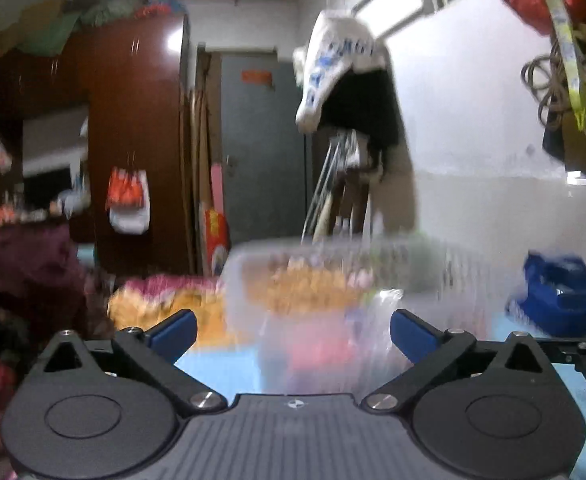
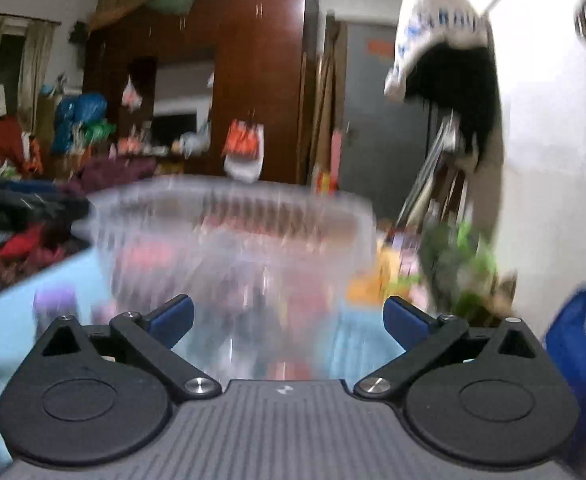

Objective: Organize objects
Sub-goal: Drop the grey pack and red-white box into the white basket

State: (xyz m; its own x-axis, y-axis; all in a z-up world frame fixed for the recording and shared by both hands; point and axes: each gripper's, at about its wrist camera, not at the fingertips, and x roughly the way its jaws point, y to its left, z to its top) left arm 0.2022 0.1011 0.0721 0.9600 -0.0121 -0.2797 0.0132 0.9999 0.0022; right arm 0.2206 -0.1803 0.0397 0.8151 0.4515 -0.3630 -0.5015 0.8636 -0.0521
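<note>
Two splayed hand-held grippers (image 1: pixel 291 332) (image 2: pixel 287 320), ribbed clear tub (image 2: pixel 229 232)

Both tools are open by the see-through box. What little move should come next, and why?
Probably hold steady for a moment. Both views are smeared with motion, so the clear plastic box is hard to line up. The right tool and left tool are open and hold nothing; once steady, ease one toward the box.

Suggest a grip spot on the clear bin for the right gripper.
Probably the near rim of the clear bin: a thin wall edge facing the open right gripper. Come from the front, slightly above, one finger inside and one outside. Blur hides rim detail.
</note>
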